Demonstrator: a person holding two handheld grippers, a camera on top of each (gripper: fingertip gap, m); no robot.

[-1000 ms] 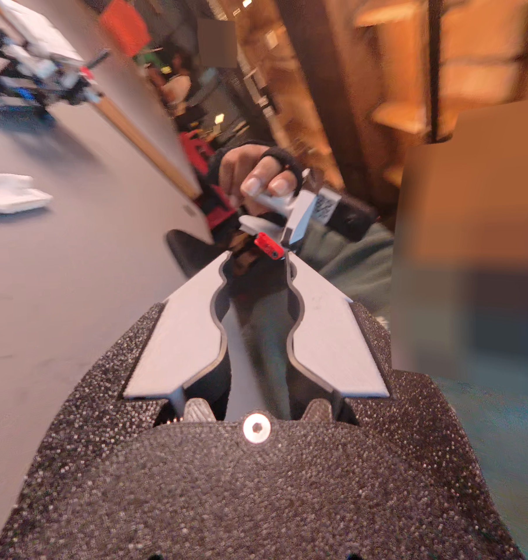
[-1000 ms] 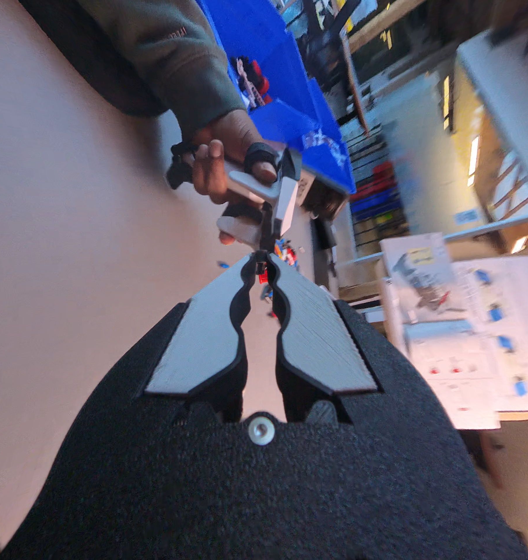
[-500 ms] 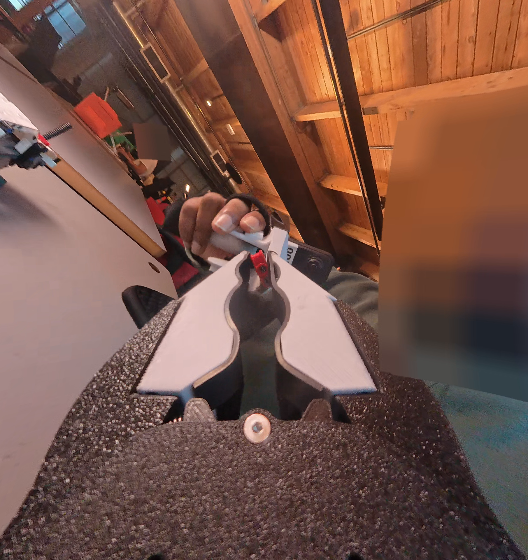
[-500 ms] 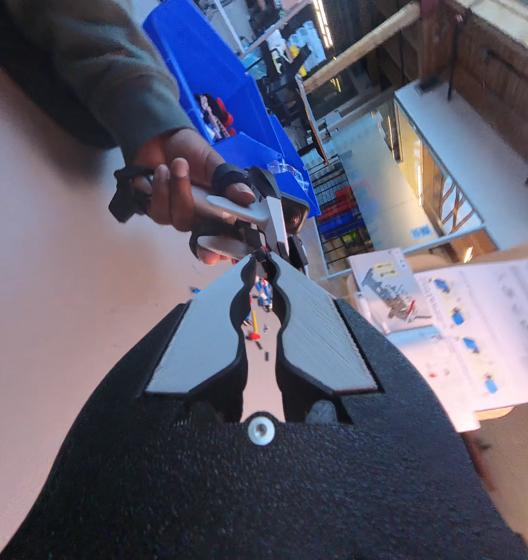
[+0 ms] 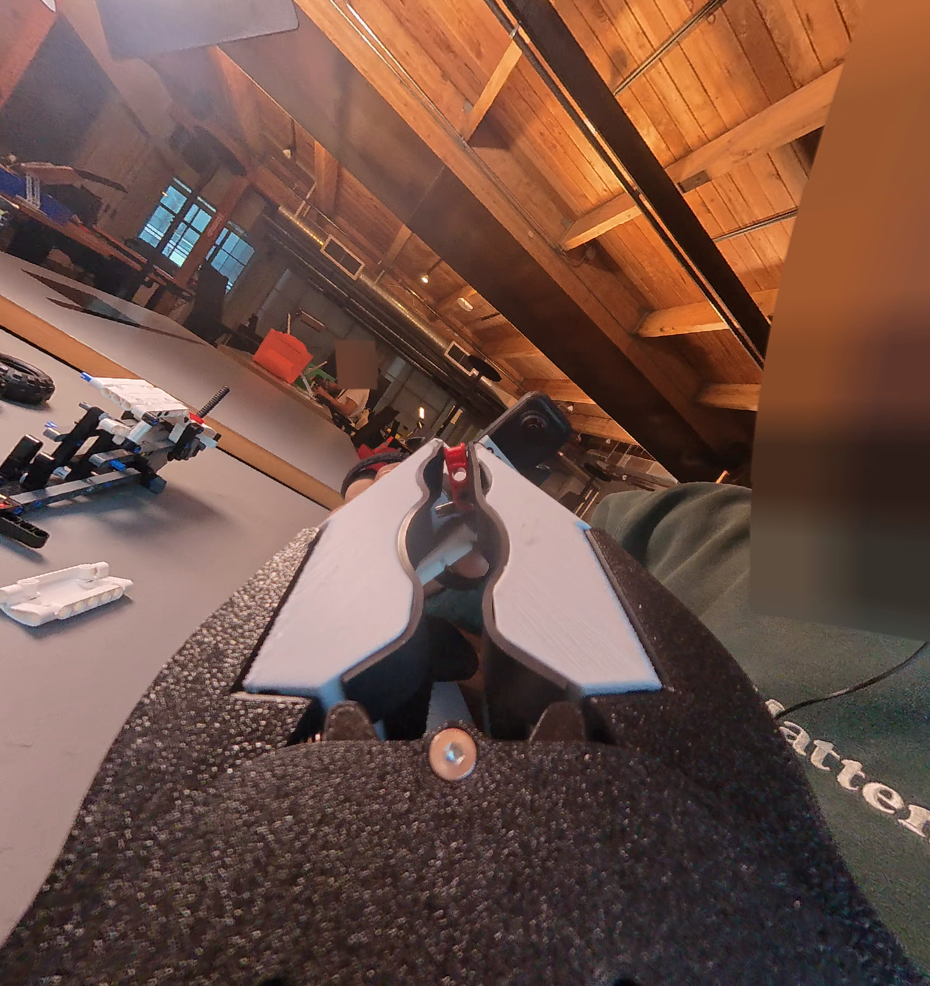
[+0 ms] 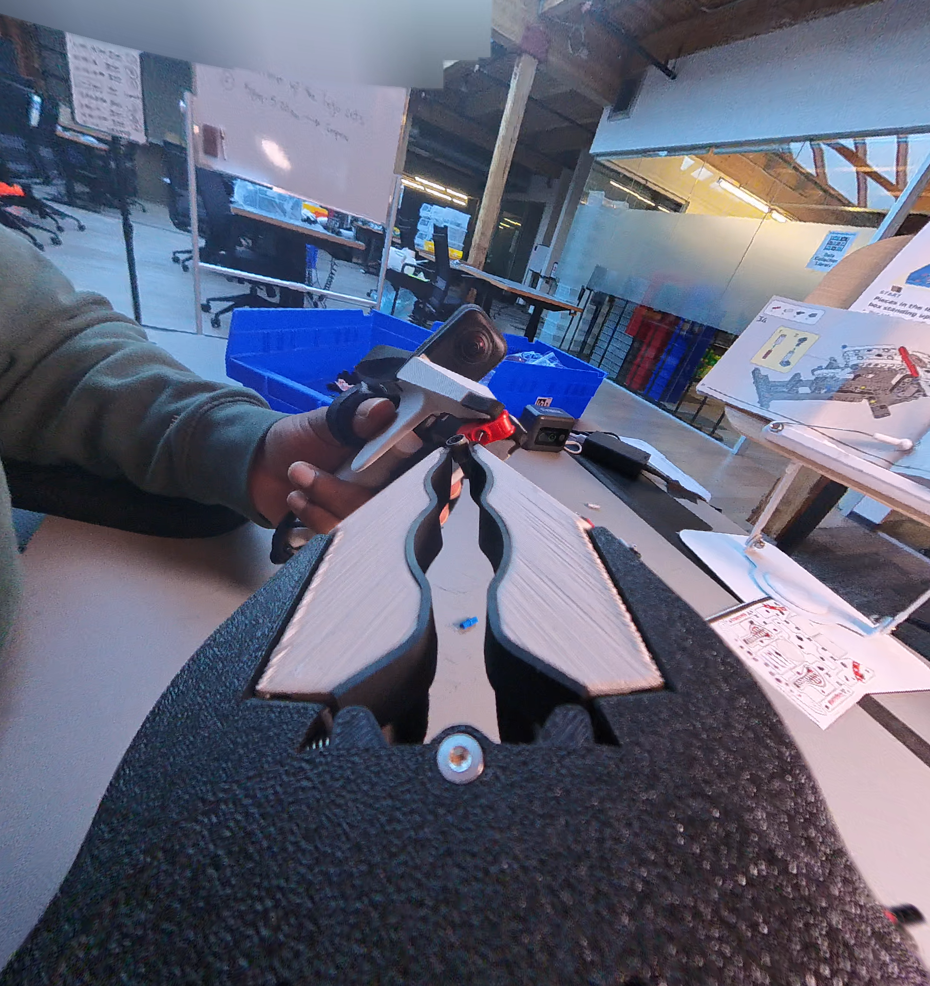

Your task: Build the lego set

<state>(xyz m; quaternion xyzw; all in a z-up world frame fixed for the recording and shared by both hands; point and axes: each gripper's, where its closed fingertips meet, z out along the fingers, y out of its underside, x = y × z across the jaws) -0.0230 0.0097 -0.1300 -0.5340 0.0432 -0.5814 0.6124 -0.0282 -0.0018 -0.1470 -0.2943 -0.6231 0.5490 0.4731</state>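
Observation:
My left gripper [image 5: 456,453] is shut on a small red lego piece [image 5: 457,472], held up in the air. In the right wrist view the left gripper [image 6: 492,422] comes in from the left in a person's hand, with the red piece [image 6: 481,431] at its tip. My right gripper [image 6: 458,447] meets it tip to tip and pinches a small black pin [image 6: 456,440] that touches the red piece. The part-built black and white lego chassis [image 5: 84,459] lies on the grey table [image 5: 105,667] at the left. A white lego beam [image 5: 60,592] lies in front of it.
Black tyres [image 5: 9,376] lie at the far left. Blue bins [image 6: 302,347] stand behind the hand. An instruction booklet [image 6: 852,373] rests on a stand at the right, with a sticker sheet [image 6: 793,667] below it. A small blue pin [image 6: 467,622] lies on the table. Left and right tips are no more than a few centimetres apart.
My left gripper was open a second ago and has shut on the red piece that my right gripper brought to it. Both grippers have tilted up toward level.

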